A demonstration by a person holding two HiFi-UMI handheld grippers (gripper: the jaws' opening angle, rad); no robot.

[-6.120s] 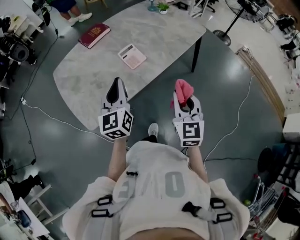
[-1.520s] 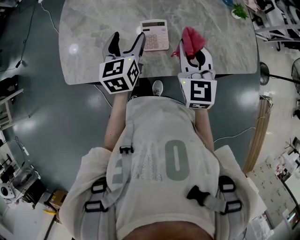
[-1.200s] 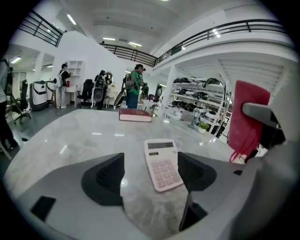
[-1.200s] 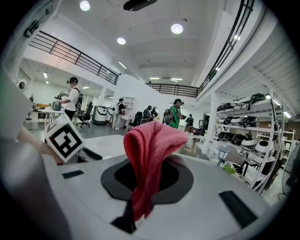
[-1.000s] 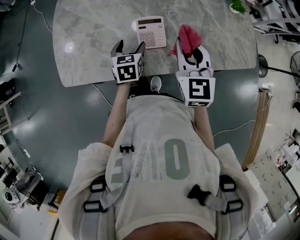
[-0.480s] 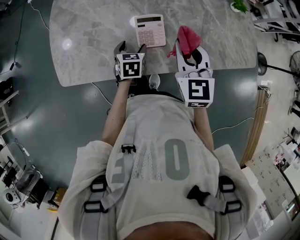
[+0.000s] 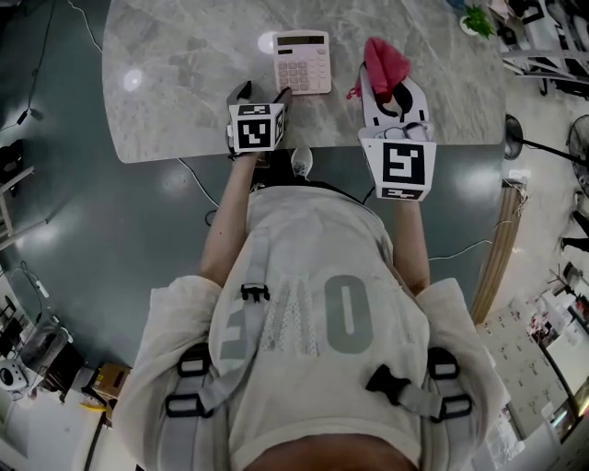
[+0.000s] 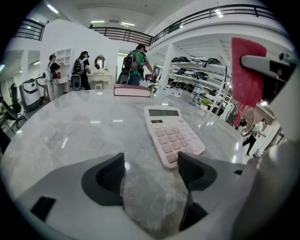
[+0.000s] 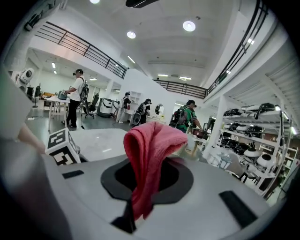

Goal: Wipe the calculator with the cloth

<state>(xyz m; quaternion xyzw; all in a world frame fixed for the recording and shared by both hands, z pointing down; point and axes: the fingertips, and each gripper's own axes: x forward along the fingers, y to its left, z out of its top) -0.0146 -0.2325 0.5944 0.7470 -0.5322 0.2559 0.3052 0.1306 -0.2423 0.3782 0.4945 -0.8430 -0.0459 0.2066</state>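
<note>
Moved: right gripper [image 7: 386, 90] has been carried to the right and slightly farther over the table [image 7: 175, 83] than half a second ago; left gripper [image 7: 262, 92] is little changed.
Left gripper: held low at the near table edge. Its jaws are seen apart, with only bare marble between them. The right jaw lies just at the calculator's near edge; contact cannot be judged.
Right gripper: jaws are pressed together on the cloth [image 9: 147, 154], which is bunched above them and trails down over the dark opening. The pinch point itself is covered by the fabric.
Calculator: pink calculator [image 7: 303, 63] is laid flat, keys up, just beyond the left gripper and to the left of the raised cloth, apart from it.
Far end: a dark red book [image 8: 132, 90] is laid flat on the table. A small plant [image 7: 479, 20] is partly cut off at the head view's top edge.
Background: people with backpacks are seen beyond the table, too small for detail.
</note>
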